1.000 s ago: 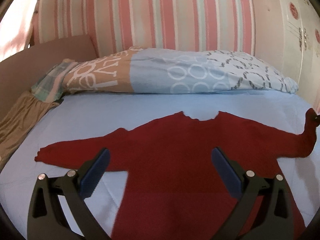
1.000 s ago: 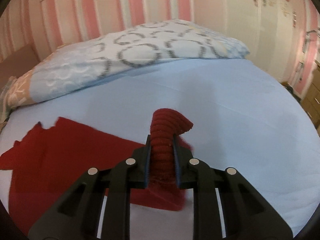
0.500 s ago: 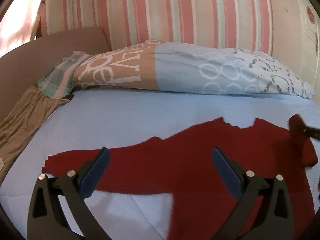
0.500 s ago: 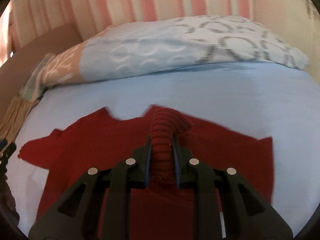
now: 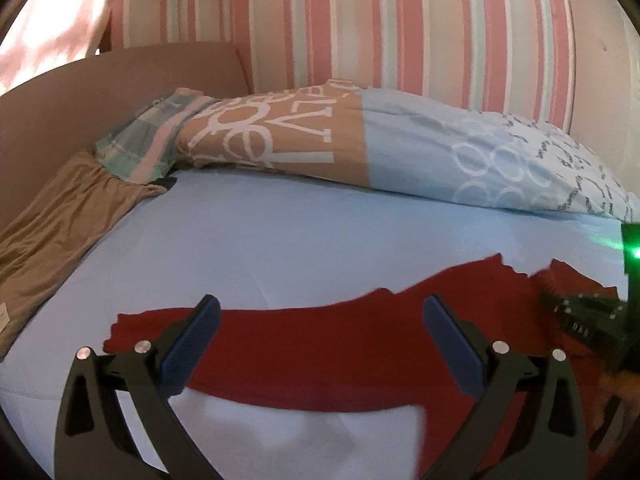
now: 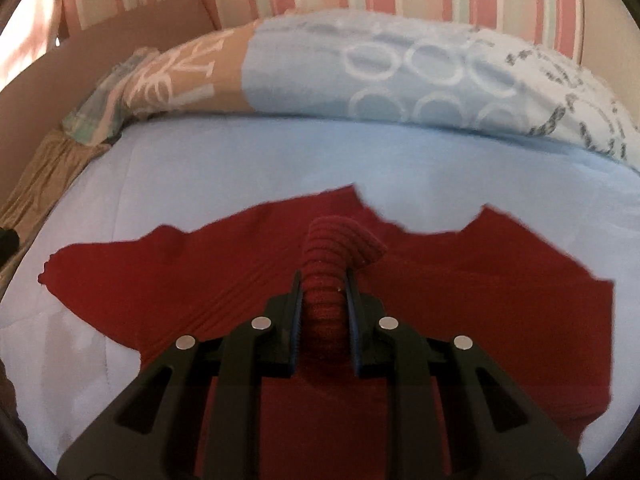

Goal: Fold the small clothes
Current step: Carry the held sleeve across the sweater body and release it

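Observation:
A red knit sweater (image 5: pixel 320 344) lies flat on the light blue bed sheet (image 5: pixel 280 240), its left sleeve stretched out toward the left. My left gripper (image 5: pixel 316 320) hovers open above that sleeve, with nothing between its blue pads. In the right wrist view my right gripper (image 6: pixel 323 292) is shut on the ribbed cuff (image 6: pixel 340 240) of the sweater's other sleeve. The cuff is held over the sweater's body (image 6: pixel 200 280), just below the neckline, so the sleeve lies folded across the chest. The right gripper also shows at the right edge of the left wrist view (image 5: pixel 580 312).
A long patterned pillow (image 5: pixel 400 148) lies across the back of the bed under a pink striped wall. A tan garment (image 5: pixel 52 232) and a plaid cloth (image 5: pixel 148 144) sit at the left edge beside a brown headboard (image 5: pixel 80 100). Bare sheet (image 6: pixel 280 160) lies between sweater and pillow.
My right gripper carried the sleeve cuff leftward from beside the sweater to over its chest. My left gripper slid left along the sweater and now stands over the left sleeve.

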Available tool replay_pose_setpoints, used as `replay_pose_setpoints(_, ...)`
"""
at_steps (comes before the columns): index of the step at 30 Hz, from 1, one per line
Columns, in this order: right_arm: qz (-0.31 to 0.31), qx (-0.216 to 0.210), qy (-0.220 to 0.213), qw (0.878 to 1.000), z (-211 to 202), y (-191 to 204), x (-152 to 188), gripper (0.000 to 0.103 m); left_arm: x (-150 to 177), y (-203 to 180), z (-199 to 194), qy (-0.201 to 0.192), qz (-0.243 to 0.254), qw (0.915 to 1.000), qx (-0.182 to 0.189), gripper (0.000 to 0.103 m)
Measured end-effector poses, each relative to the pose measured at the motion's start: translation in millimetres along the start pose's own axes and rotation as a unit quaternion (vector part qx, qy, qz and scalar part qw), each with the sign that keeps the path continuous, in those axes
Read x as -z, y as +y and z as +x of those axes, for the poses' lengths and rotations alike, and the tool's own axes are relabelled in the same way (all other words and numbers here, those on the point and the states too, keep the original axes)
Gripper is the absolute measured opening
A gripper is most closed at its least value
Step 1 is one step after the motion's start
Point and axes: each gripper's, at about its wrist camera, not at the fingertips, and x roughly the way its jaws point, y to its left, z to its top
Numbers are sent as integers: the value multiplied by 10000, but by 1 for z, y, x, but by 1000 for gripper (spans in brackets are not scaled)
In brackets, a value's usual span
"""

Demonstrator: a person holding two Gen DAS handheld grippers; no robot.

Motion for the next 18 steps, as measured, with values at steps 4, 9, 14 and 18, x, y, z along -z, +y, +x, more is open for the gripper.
replay_pose_setpoints(4, -114, 47, 140, 9998, 15, 20, 2, 20, 3, 21, 4, 31, -65, 10000, -49, 101)
replay_pose_setpoints(9, -94, -19, 280, 9996, 28, 36, 0, 22, 5, 39, 9, 100, -95, 9999, -82, 101)
replay_pose_setpoints(14, -108, -189, 400, 9990, 40, 54, 2, 26, 6, 44, 9, 83, -50, 9999, -89, 101)
replay_pose_setpoints(18, -134, -344, 284, 9989, 34, 65, 1, 26, 8, 49, 10, 117, -31, 9999, -112, 101)
